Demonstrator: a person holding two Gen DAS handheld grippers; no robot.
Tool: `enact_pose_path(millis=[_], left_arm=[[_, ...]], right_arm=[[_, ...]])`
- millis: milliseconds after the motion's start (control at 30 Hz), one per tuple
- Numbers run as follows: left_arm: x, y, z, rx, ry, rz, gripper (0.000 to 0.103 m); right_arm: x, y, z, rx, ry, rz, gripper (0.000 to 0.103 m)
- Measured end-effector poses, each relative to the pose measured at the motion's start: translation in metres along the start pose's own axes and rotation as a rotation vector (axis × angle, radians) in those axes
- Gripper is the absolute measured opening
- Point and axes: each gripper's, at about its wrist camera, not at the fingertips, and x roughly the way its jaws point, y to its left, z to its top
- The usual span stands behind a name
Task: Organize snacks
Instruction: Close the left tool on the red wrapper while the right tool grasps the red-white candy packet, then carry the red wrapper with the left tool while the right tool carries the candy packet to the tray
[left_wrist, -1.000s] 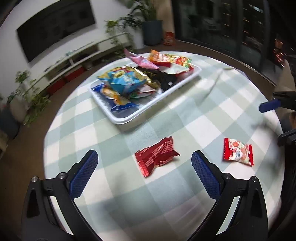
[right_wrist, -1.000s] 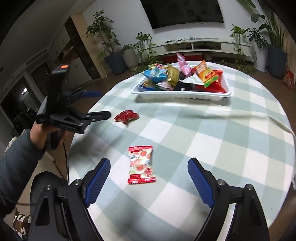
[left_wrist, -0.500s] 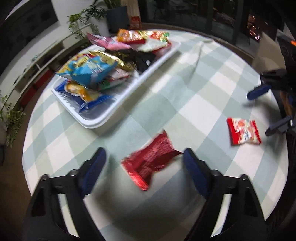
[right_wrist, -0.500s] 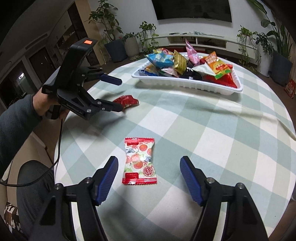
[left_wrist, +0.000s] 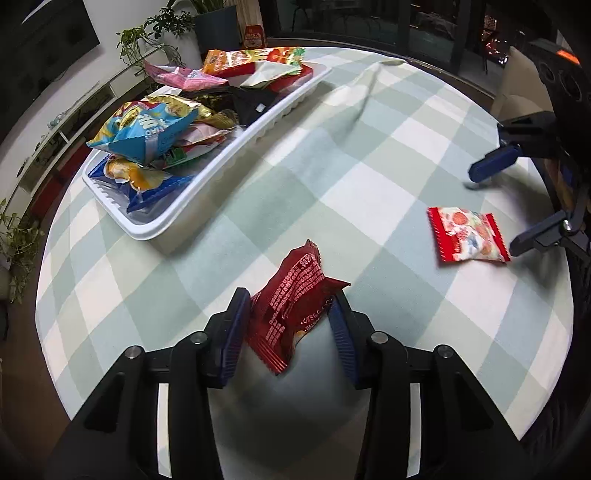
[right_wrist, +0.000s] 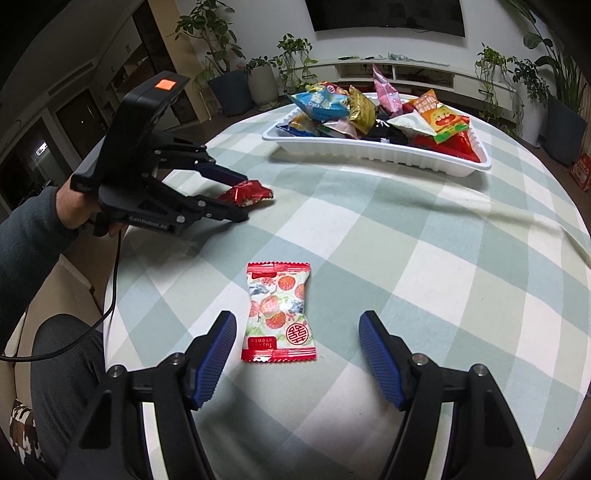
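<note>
My left gripper is shut on a dark red snack packet, which crumples between the blue pads at the table's near side; it also shows in the right wrist view. My right gripper is open, its fingers on either side of a red-and-white fruit-print packet that lies flat on the cloth; that packet also shows in the left wrist view. A white tray holds several snack bags, and also shows in the right wrist view.
The round table carries a green-and-white checked cloth with a raised fold running toward the tray. Potted plants and a low TV shelf stand beyond the table. A person's arm and knee are at the left of the right wrist view.
My left gripper moved down onto the dark red packet and closed on it. My right gripper moved closer to the fruit-print packet and stayed open.
</note>
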Motion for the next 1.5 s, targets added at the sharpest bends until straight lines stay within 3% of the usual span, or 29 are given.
enact_pose_path(millis=[333, 533, 833, 933, 1033, 1100, 1267, 1500], left_arm=[[-0.009, -0.021, -0.009, -0.105, 0.023, 0.040, 0.037], [-0.015, -0.036, -0.013, -0.181, 0.035, 0.048, 0.036], [-0.024, -0.043, -0.022, -0.419, 0.040, 0.042, 0.036], [-0.025, -0.047, -0.026, -0.494, 0.028, 0.049, 0.035], [-0.028, -0.053, -0.029, -0.548, 0.010, 0.037, 0.035], [-0.030, -0.056, -0.032, -0.581, -0.006, 0.038, 0.035], [-0.032, -0.062, -0.036, -0.629, -0.038, 0.038, 0.034], [-0.043, -0.066, -0.036, -0.673, -0.083, 0.028, 0.031]], right_arm=[[0.009, 0.009, 0.001, -0.056, 0.031, -0.058, 0.072], [0.021, 0.015, 0.005, -0.063, 0.060, -0.077, 0.062], [0.032, 0.027, 0.010, -0.133, 0.082, -0.136, 0.062], [0.032, 0.026, 0.011, -0.122, 0.089, -0.141, 0.057], [0.031, 0.026, 0.011, -0.118, 0.095, -0.138, 0.050], [0.028, 0.024, 0.012, -0.105, 0.101, -0.130, 0.039], [0.024, 0.018, 0.011, -0.053, 0.103, -0.095, 0.037], [-0.002, 0.010, 0.013, 0.004, 0.033, -0.068, 0.037]])
